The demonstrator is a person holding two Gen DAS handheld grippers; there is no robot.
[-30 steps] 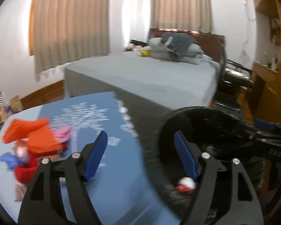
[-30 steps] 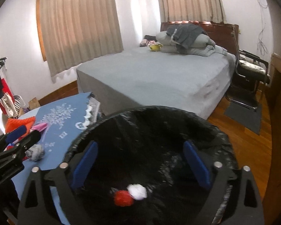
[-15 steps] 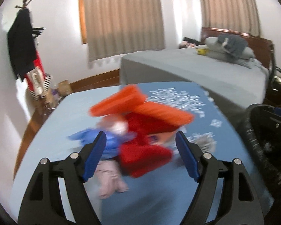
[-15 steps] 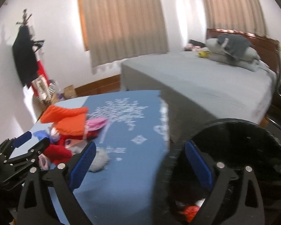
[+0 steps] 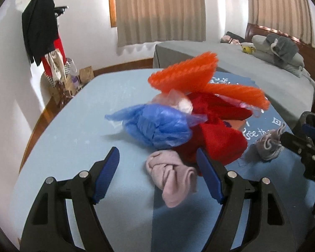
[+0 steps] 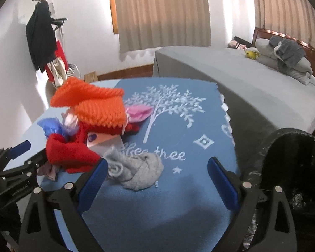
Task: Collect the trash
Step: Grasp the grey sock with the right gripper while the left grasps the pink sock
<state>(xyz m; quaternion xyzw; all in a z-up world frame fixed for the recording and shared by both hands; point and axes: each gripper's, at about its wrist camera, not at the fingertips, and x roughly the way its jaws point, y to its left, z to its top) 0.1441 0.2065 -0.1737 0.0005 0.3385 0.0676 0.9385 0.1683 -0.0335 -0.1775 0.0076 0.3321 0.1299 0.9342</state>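
Observation:
A pile of items lies on the blue-clothed table (image 5: 77, 126): an orange knitted piece (image 5: 191, 73), a red knitted piece (image 5: 222, 142), a crumpled blue plastic bag (image 5: 157, 126), a pink wad (image 5: 172, 176) and a grey wad (image 6: 134, 170). My left gripper (image 5: 157, 176) is open and empty, just short of the pink wad. My right gripper (image 6: 155, 184) is open and empty, in front of the grey wad. The black-lined trash bin (image 6: 294, 168) stands at the right of the table. The left gripper also shows in the right wrist view (image 6: 16, 161).
A grey bed (image 6: 241, 77) with folded bedding lies behind the table. A coat stand (image 5: 40, 27) with dark clothes and bags on the floor stands by the left wall. Curtains cover the windows.
Both grippers have swung left, away from the trash bin and toward the pile on the table. Both stay open and empty.

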